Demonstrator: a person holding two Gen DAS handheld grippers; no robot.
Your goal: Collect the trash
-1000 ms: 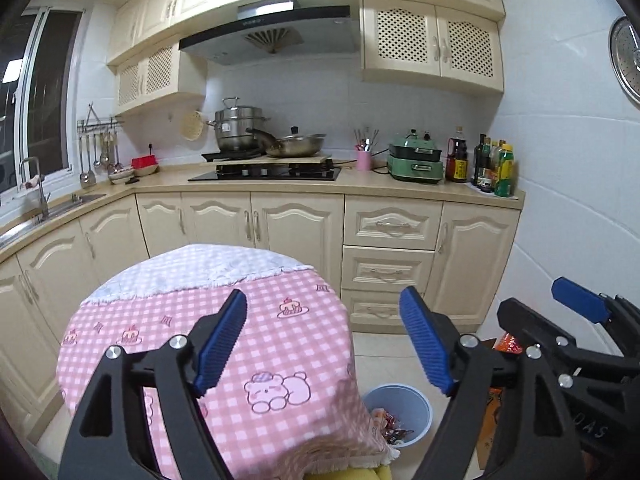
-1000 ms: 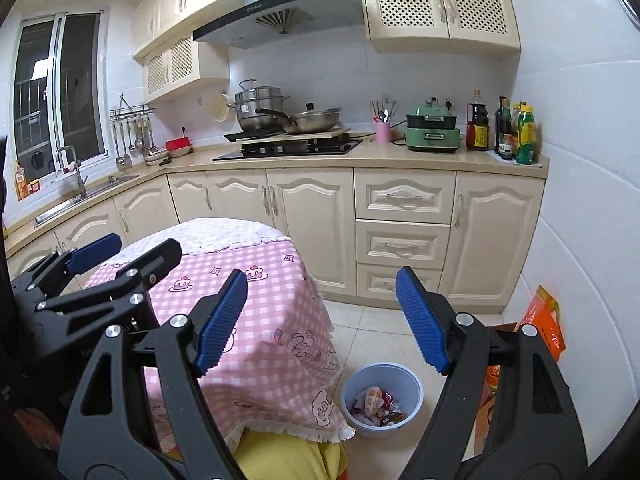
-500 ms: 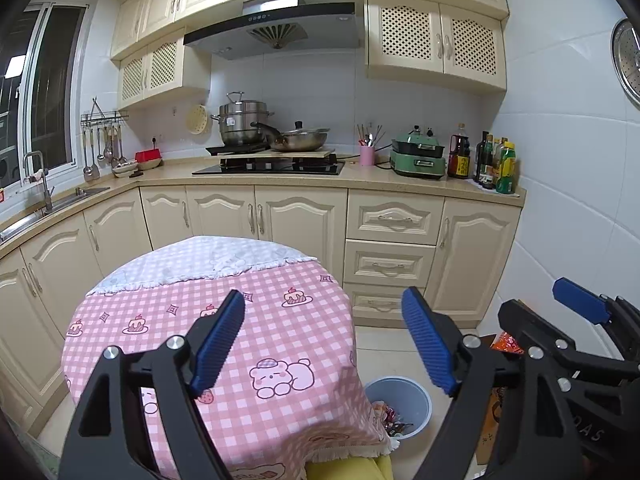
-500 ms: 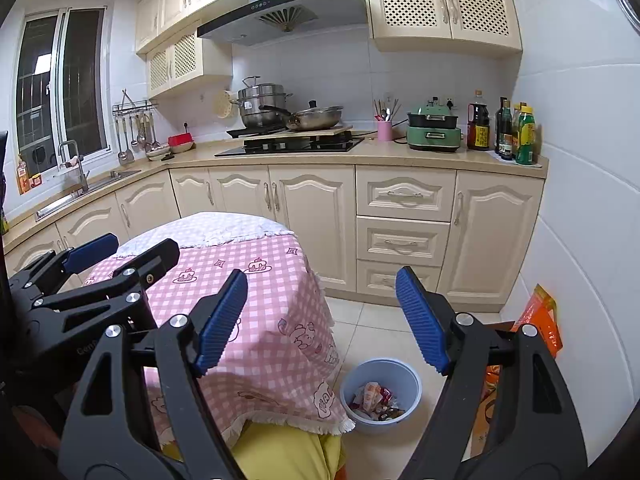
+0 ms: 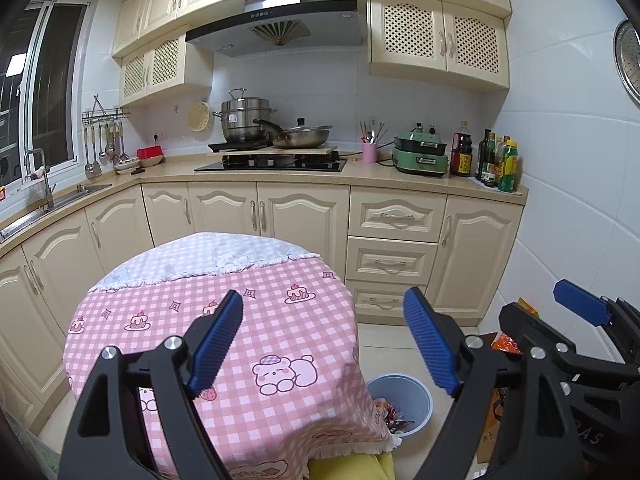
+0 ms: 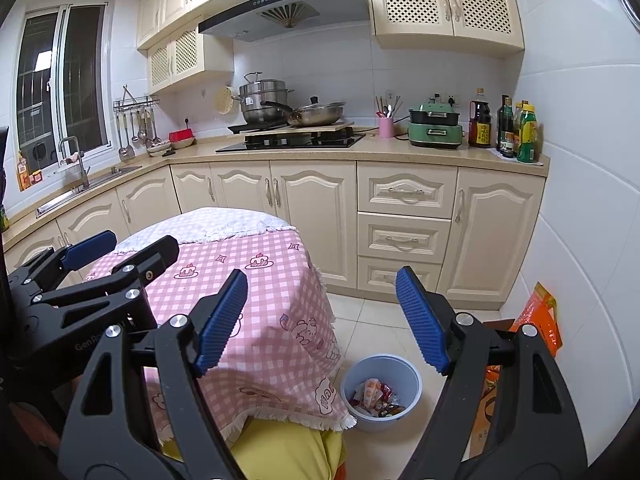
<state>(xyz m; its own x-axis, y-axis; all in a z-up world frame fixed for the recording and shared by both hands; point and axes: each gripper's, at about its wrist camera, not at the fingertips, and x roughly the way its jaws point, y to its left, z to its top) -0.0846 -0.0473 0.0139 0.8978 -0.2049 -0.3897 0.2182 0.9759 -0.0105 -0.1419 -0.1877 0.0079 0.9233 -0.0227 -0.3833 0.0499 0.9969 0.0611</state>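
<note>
A pale blue trash bin (image 6: 382,390) with several wrappers inside stands on the tiled floor, right of a round table (image 6: 256,292) under a pink checked cloth. The bin (image 5: 400,400) shows partly behind the cloth's hem in the left wrist view. My left gripper (image 5: 324,340) hangs open over the table top (image 5: 216,320), nothing between its blue pads. My right gripper (image 6: 322,316) is open too, held above the table's right edge and the bin, empty. Each gripper shows at the side of the other's view. No trash shows on the cloth.
Cream kitchen cabinets (image 6: 316,212) run behind the table, with a hob, pots and bottles on the counter. An orange bag (image 6: 540,320) leans by the white tiled wall at the right. A yellow cloth (image 6: 280,452) shows below the table hem.
Both views have tilted up slightly, so the table and bin sit lower in the picture. Both grippers stay open and empty.
</note>
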